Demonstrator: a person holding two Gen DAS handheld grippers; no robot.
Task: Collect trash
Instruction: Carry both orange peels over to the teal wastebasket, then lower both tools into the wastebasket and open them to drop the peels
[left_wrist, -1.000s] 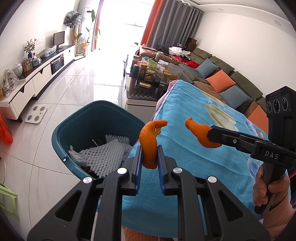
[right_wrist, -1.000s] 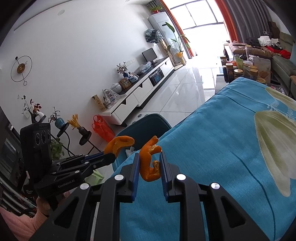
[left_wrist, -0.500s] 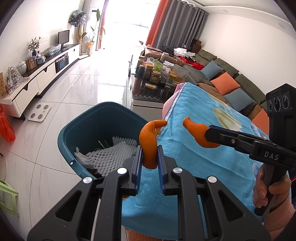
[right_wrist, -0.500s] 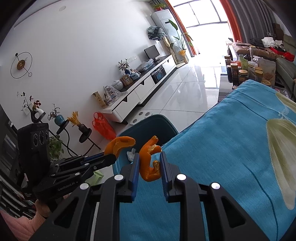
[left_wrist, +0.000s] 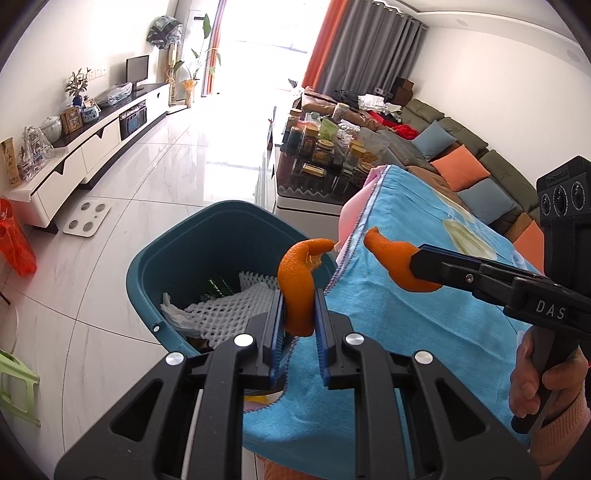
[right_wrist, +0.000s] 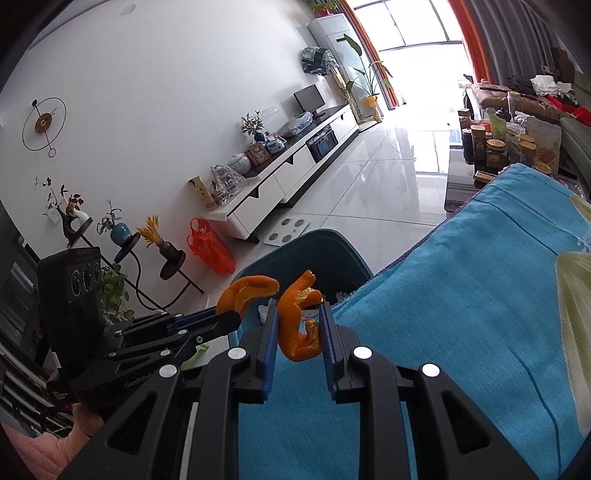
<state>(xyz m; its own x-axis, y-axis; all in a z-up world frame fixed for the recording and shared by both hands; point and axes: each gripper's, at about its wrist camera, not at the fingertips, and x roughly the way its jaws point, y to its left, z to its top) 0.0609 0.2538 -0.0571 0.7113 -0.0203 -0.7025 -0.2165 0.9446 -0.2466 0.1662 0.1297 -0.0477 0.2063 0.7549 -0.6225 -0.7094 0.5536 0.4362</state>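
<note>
A: Left hand-held gripper (left_wrist: 298, 321): your blue pads are clamped on a curled strip of orange peel (left_wrist: 297, 284), which stands upright between them with its hooked tip curling right. Location?

B: You hold it at the near rim of the teal bin (left_wrist: 207, 236), by the edge of the blue cloth (left_wrist: 406, 317) that covers the worktop. Whether the strip is over the bin or over the cloth edge, I cannot tell.

A: Right hand-held gripper (right_wrist: 298, 332)?

B: Closed on a second orange peel piece (right_wrist: 298, 325), a twisted scrap pinched between your pads. In the left wrist view it juts from the fingertips over the cloth, just beside the first strip, not touching it.

A: Bin contents?

B: White foam netting (left_wrist: 218, 310), a crumpled white scrap beside it, something dark green underneath. The bin stands on the pale tiled floor (left_wrist: 110, 280), against the worktop.

A: Surroundings?

B: Jars (left_wrist: 321, 151) crowded on a low table beyond the bin; a white TV cabinet (left_wrist: 92, 155) along the left wall; a sofa with orange and blue cushions (left_wrist: 461, 170) on the right.
</note>
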